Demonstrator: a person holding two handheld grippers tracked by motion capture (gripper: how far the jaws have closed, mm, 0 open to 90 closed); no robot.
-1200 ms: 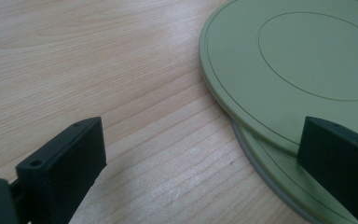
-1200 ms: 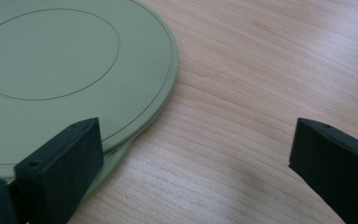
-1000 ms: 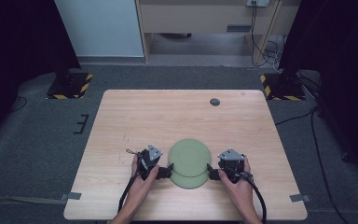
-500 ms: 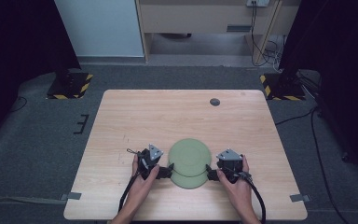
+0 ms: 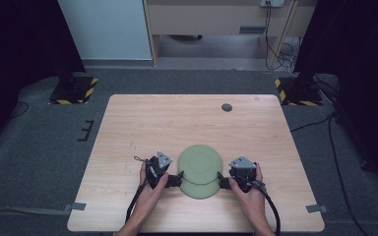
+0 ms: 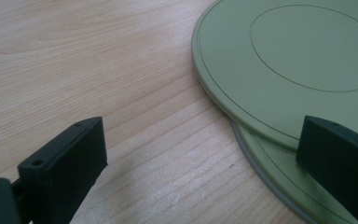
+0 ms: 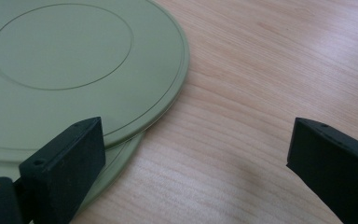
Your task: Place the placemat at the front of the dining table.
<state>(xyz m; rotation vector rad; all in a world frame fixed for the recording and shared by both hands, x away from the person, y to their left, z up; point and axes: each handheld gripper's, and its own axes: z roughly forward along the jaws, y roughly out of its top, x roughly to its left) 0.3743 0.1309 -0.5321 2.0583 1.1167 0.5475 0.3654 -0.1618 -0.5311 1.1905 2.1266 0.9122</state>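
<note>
So I've got two round flat olive-green plastic plates (image 5: pixel 200 164) stacked a bit offset near the 6 o'clock edge of the light wooden table (image 5: pixel 187 123), upper plate (image 6: pixel 298 60) slid toward 12 over the lower plate (image 6: pixel 279 177). My left gripper (image 5: pixel 176 179) sits at the stack's 8 o'clock, right gripper (image 5: pixel 221 181) at 4 o'clock. Both sets of jaws are spread wide, gripping nothing, each with one jaw over a plate rim.
</note>
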